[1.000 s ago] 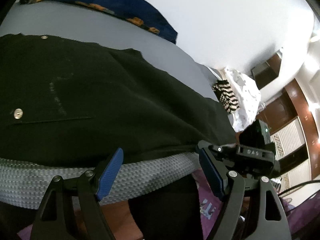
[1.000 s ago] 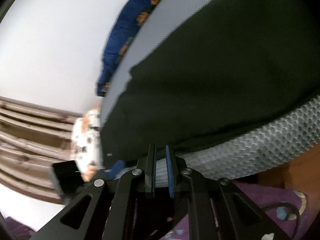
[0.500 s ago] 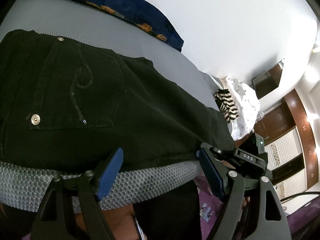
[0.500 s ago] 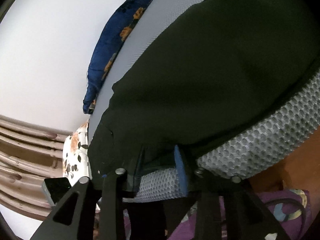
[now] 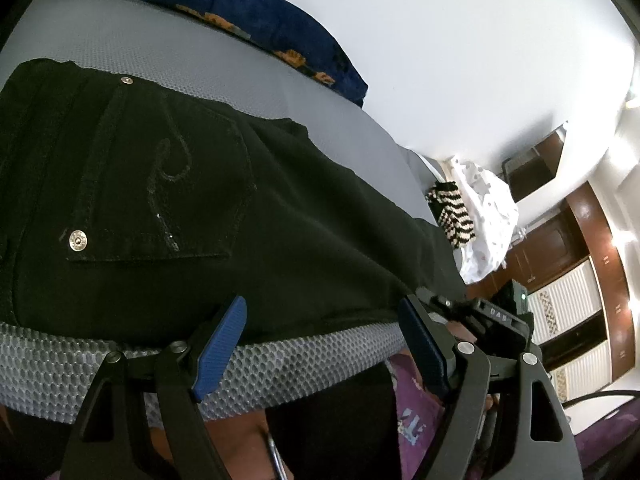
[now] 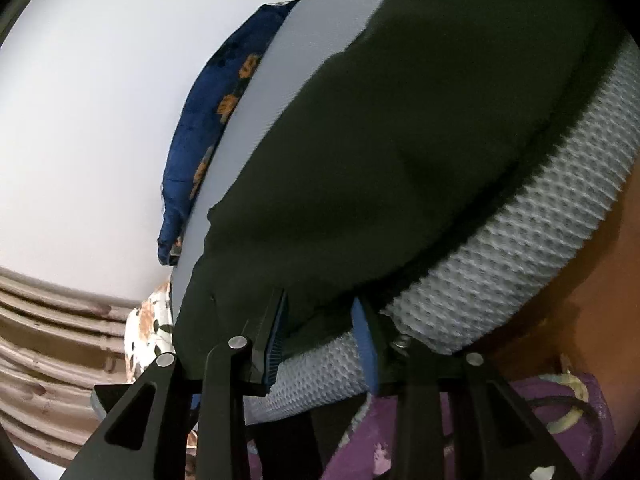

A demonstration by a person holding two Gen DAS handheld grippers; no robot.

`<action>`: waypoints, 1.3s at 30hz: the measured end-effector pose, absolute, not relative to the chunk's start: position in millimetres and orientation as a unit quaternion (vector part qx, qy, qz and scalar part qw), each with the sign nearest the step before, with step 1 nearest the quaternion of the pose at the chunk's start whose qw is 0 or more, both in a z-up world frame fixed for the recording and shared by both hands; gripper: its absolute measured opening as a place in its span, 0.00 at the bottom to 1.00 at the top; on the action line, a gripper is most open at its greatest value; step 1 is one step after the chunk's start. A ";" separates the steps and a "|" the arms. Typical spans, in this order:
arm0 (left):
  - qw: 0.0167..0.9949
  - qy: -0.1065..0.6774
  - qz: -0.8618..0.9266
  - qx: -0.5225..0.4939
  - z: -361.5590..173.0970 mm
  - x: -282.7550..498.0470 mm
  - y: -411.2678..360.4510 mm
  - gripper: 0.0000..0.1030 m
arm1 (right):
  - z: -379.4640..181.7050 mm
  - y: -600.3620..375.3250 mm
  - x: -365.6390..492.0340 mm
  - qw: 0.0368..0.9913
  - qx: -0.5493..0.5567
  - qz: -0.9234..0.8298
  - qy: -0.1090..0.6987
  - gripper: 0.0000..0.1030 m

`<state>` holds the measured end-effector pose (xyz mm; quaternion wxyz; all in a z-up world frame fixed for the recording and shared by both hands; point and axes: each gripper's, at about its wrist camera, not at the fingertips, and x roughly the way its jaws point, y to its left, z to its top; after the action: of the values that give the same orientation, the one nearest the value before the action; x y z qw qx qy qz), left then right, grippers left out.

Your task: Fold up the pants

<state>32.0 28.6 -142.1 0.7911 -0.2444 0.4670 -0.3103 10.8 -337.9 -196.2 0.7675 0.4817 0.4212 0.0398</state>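
Two handheld grippers hovered at the front edge of a grey mesh-covered mattress (image 5: 132,40) where a pair of black pants (image 5: 168,216) lay spread flat. The left gripper (image 5: 320,344) stood with its blue-padded fingers (image 5: 220,344) spread wide and holding nothing, poised at the mattress's honeycomb-textured side just below the pants' near edge. The right gripper (image 6: 320,340) was parted to a middling gap, its tips at the pants' near edge at the mattress rim; whether cloth lay between them could not be told. In the left wrist view, the pants showed a back pocket (image 5: 160,184) with curled stitching and a silver rivet (image 5: 78,239) at its corner, the dark cloth running along the mattress front toward the right gripper. Beyond the pants, along the mattress's far side, lay a blue blanket (image 5: 248,20) with orange flowers, against a white wall (image 5: 480,40). Past the mattress's far right end sat a black-and-white striped cloth (image 5: 452,216) beside a white spotted one (image 5: 488,216), with dark wooden cabinets (image 5: 568,232) farther off.
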 end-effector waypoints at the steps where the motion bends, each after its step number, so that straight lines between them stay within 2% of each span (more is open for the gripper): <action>1: 0.792 0.466 -0.311 -0.242 -141.3 32.3 27.9 0.76 | -196.6 -334.1 14.1 0.767 0.485 0.052 0.418 0.34; 8: 0.801 0.461 -0.307 -0.226 -135.6 34.4 29.6 0.76 | -203.6 -308.1 34.7 0.769 0.468 0.096 0.424 0.34; 9: 0.804 0.461 -0.305 -0.222 -134.6 34.7 30.8 0.76 | -204.0 -306.9 36.1 0.768 0.467 0.101 0.425 0.28; 10: 0.808 0.459 -0.301 -0.217 -132.9 35.3 32.8 0.76 | -205.9 -306.6 37.6 0.765 0.469 0.104 0.429 0.17; 13: 0.819 0.455 -0.285 -0.204 -129.0 38.1 41.3 0.76 | -216.6 -310.3 32.9 0.738 0.498 0.114 0.442 0.10; 20: 0.858 0.431 -0.242 -0.142 -121.7 47.6 70.9 0.76 | -211.0 -311.3 24.5 0.728 0.497 0.119 0.456 0.08; 24: 0.861 0.435 -0.212 -0.159 -132.9 56.1 94.0 0.76 | -216.1 -309.0 29.1 0.727 0.482 0.110 0.476 0.06; 26: 0.860 0.433 -0.203 -0.177 -137.3 59.4 104.1 0.76 | -211.0 -306.2 31.0 0.737 0.461 0.110 0.482 0.06; 29: 0.869 0.426 -0.192 -0.165 -141.1 60.8 109.7 0.76 | -217.2 -311.5 32.9 0.719 0.485 0.116 0.484 0.09; 32: 0.882 0.417 -0.180 -0.124 -146.1 61.4 113.2 0.76 | -222.8 -318.7 26.0 0.679 0.520 0.128 0.502 0.16; 33: 0.885 0.413 -0.180 -0.116 -147.9 63.3 115.0 0.76 | -218.9 -316.7 22.3 0.678 0.507 0.127 0.517 0.22; 35: 0.887 0.408 -0.184 -0.111 -150.7 69.2 118.4 0.76 | -199.4 -305.4 13.6 0.700 0.453 0.144 0.532 0.22; 38: 0.886 0.409 -0.190 -0.104 -154.9 77.6 120.8 0.76 | -160.3 -278.6 15.0 0.735 0.381 0.226 0.512 0.23; 39: 0.887 0.408 -0.190 -0.099 -155.2 80.1 119.5 0.76 | -144.7 -267.9 20.3 0.759 0.345 0.246 0.495 0.26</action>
<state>80.1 119.5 -155.2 0.8874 -0.0994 0.4082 -0.1897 20.3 -267.9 -144.7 0.7588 0.3447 0.4949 0.2461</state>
